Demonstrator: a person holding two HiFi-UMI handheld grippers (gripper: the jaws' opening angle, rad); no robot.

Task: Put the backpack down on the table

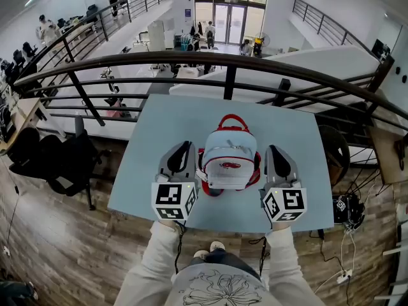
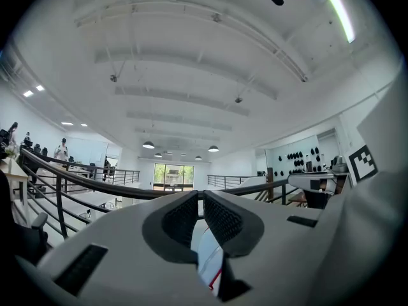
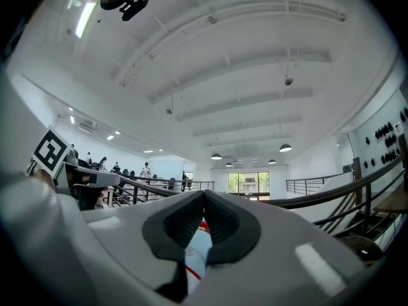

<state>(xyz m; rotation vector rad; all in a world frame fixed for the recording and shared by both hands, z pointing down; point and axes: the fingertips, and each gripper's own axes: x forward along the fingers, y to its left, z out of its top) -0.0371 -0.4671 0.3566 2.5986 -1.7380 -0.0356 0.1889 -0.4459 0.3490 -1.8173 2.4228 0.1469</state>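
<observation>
A light-blue backpack (image 1: 229,155) with red trim and a red top handle sits at the near middle of the pale blue table (image 1: 159,126). My left gripper (image 1: 186,146) lies close along its left side, next to a red strap. My right gripper (image 1: 273,149) lies along its right side. In the left gripper view the gripper (image 2: 199,195) is shut, pads meeting at the tips with nothing between them. A strip of the backpack (image 2: 209,260) shows below the pads. The right gripper (image 3: 204,193) is shut the same way, above a bit of the backpack (image 3: 196,254).
A dark curved railing (image 1: 229,62) runs just beyond the table's far edge, with an open hall below. A black chair (image 1: 57,158) stands left of the table. Cables and a power strip (image 1: 347,212) lie on the wooden floor at the right.
</observation>
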